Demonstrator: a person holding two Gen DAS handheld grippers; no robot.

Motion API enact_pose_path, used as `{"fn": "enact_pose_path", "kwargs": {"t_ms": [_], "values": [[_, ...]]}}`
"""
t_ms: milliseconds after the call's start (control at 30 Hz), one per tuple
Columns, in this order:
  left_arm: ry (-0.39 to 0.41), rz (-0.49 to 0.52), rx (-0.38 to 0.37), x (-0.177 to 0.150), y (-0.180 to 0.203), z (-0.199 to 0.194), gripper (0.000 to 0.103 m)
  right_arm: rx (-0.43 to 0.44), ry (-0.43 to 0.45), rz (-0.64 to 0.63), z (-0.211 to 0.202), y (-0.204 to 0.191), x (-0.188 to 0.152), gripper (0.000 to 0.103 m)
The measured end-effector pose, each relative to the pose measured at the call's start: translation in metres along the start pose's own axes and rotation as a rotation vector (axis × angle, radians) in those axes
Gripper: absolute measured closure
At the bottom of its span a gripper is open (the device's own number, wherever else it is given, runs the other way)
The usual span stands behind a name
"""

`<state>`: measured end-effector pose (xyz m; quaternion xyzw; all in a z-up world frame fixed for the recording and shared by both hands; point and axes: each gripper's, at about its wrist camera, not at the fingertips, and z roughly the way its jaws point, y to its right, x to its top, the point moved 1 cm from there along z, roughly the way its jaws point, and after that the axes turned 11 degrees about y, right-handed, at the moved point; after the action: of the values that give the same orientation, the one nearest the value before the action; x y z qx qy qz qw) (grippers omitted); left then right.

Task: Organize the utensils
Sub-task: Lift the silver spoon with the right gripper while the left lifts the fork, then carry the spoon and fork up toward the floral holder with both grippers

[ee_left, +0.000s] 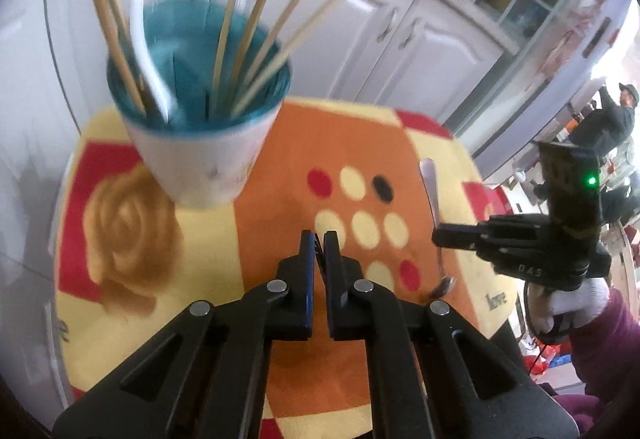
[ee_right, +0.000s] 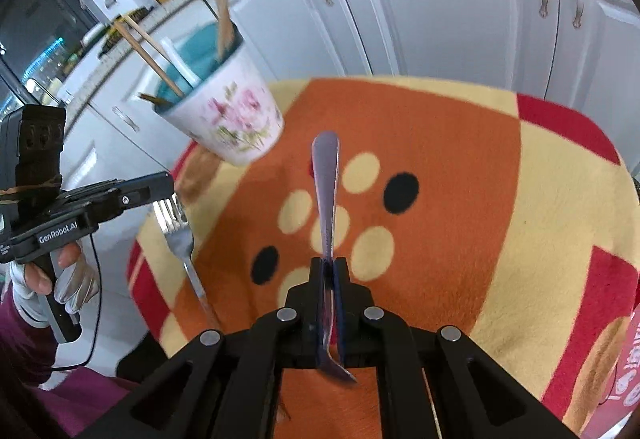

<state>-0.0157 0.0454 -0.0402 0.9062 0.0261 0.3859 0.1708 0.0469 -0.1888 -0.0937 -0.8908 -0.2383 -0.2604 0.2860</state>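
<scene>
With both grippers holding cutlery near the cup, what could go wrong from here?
1. The cup is already crowded with chopsticks fanning outward, so the spoon or the fork may catch on them and perhaps tip the cup.
2. The left gripper pinches the fork only at its tines, with the handle hanging down; it might swing or slip out.
3. The right gripper and the left one are close together, so they might collide at the cup.
</scene>
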Motion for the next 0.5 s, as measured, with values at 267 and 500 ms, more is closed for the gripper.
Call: {"fn": "enact_pose_path", "kwargs": {"t_ms": [267, 500], "values": [[0.070, 0.063, -0.005, 0.021, 0.013, -0.035, 0.103, 0.033, 0.057, -0.014, -0.024, -0.011, 0.004, 0.102], [0.101, 0.056, 0.019, 0.028, 0.007, -0.045, 0.103, -0.010, -0.031, 0.009, 0.001, 0.001, -0.009, 0.099]]}}
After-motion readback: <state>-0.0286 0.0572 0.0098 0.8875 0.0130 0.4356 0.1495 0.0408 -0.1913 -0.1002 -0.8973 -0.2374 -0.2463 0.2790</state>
